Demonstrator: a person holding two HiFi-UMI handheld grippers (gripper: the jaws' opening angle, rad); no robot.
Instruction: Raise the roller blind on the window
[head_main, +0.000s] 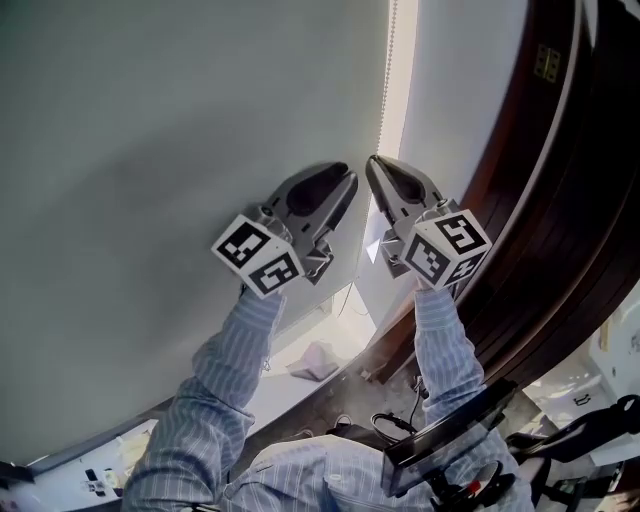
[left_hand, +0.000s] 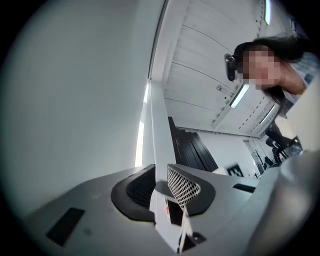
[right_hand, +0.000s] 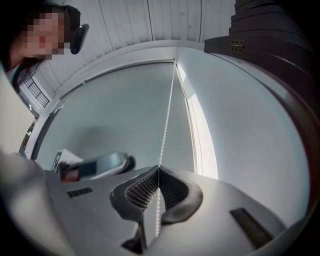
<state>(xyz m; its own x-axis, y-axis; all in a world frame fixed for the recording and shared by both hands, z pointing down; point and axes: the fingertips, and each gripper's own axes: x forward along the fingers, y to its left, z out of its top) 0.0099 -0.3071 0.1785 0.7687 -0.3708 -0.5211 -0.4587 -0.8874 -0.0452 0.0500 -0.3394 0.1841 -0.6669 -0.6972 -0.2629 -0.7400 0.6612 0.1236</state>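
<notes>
Nearest head camera, striped sleeves (head_main: 240, 350) reach up. Left hand-held gripper (head_main: 347, 180) (left_hand: 161, 172): jaws slightly apart, tip just beside right one. Right hand-held gripper (head_main: 372, 163) (right_hand: 157, 172): jaws together, clamped on bead chain (head_main: 384, 70) (right_hand: 167, 115). Chain runs straight up along right edge of roller blind (head_main: 180, 120) (right_hand: 120, 100). Blind down, grey, flat. Daylight strip (head_main: 412, 70) beside blind edge. Dark wooden frame (head_main: 560, 200) far right.
</notes>
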